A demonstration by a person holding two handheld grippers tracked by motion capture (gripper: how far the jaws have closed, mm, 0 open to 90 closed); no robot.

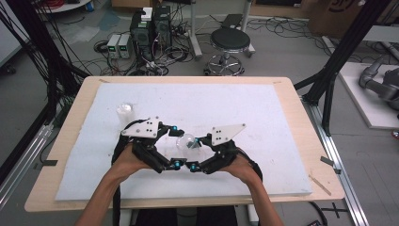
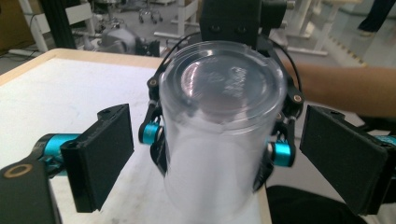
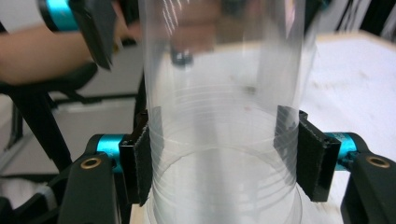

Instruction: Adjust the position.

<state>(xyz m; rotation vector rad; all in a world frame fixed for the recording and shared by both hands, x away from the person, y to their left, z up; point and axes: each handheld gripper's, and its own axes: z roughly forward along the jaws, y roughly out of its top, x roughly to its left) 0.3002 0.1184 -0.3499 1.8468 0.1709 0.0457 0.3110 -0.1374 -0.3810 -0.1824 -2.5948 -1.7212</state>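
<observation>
Both grippers meet mid-table: the right gripper [image 1: 196, 151] clamps a clear plastic cup [image 1: 186, 141] lying sideways between them, while the left gripper [image 1: 173, 147] stands wide around its closed end, not yet gripping. A handover looks begun, I'd say, not finished. From above a second clear cup [image 1: 125, 113] stands apart on the white mat [image 1: 263, 117]; the right gripper view shows pads [image 3: 143, 158] pressing the wall.

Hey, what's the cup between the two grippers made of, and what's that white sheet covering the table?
The cup looks like thin clear plastic, glossy: you see straight through its wall, with faint moulded rings. The white sheet looks matte and soft, perhaps foam or felt; hard to say. It lies on a pale wooden-looking tabletop.
</observation>
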